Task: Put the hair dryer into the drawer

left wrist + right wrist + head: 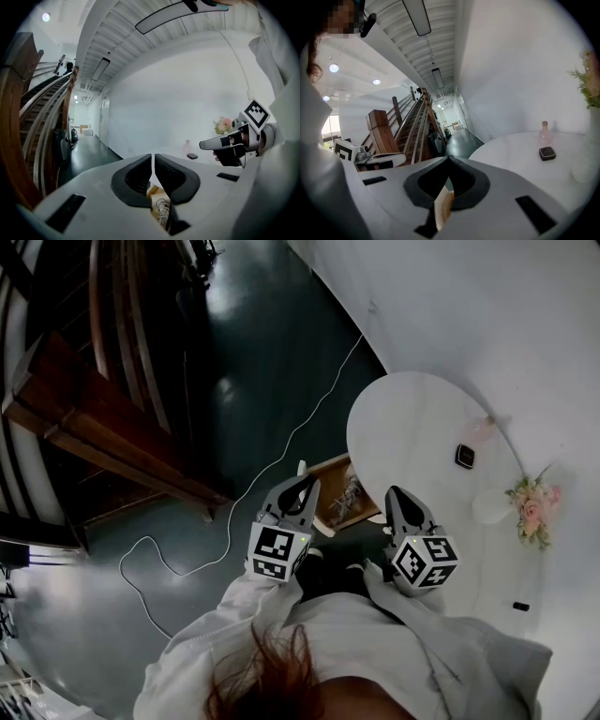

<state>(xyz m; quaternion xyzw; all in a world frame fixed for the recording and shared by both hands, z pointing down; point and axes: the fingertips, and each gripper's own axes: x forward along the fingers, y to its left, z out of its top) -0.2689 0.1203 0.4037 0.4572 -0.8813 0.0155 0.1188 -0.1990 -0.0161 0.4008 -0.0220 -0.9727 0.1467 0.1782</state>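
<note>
Wooden drawer [326, 465] open, at the near edge of a round white tabletop [412, 418]. Inside the drawer lies a pale thing with coiled white cord, seemingly the hair dryer [349, 493]; too small to confirm the shape. Left tongs [306, 486] held just left of the drawer, jaws together, nothing between them; the cord coils show below them in the left gripper view. Right tongs [394, 493] just right of the drawer, jaws likewise together and empty, the drawer's wooden edge visible beneath. Both aimed nearly level, apart from each other. Beyond the drawer on the tabletop: small black box [465, 457], pink bottle [480, 427], flowers [532, 502] farther right. Left of the drawer, a white cable [281, 451] trails over dark floor [253, 352], with a wooden stair [103, 427] further off.
</note>
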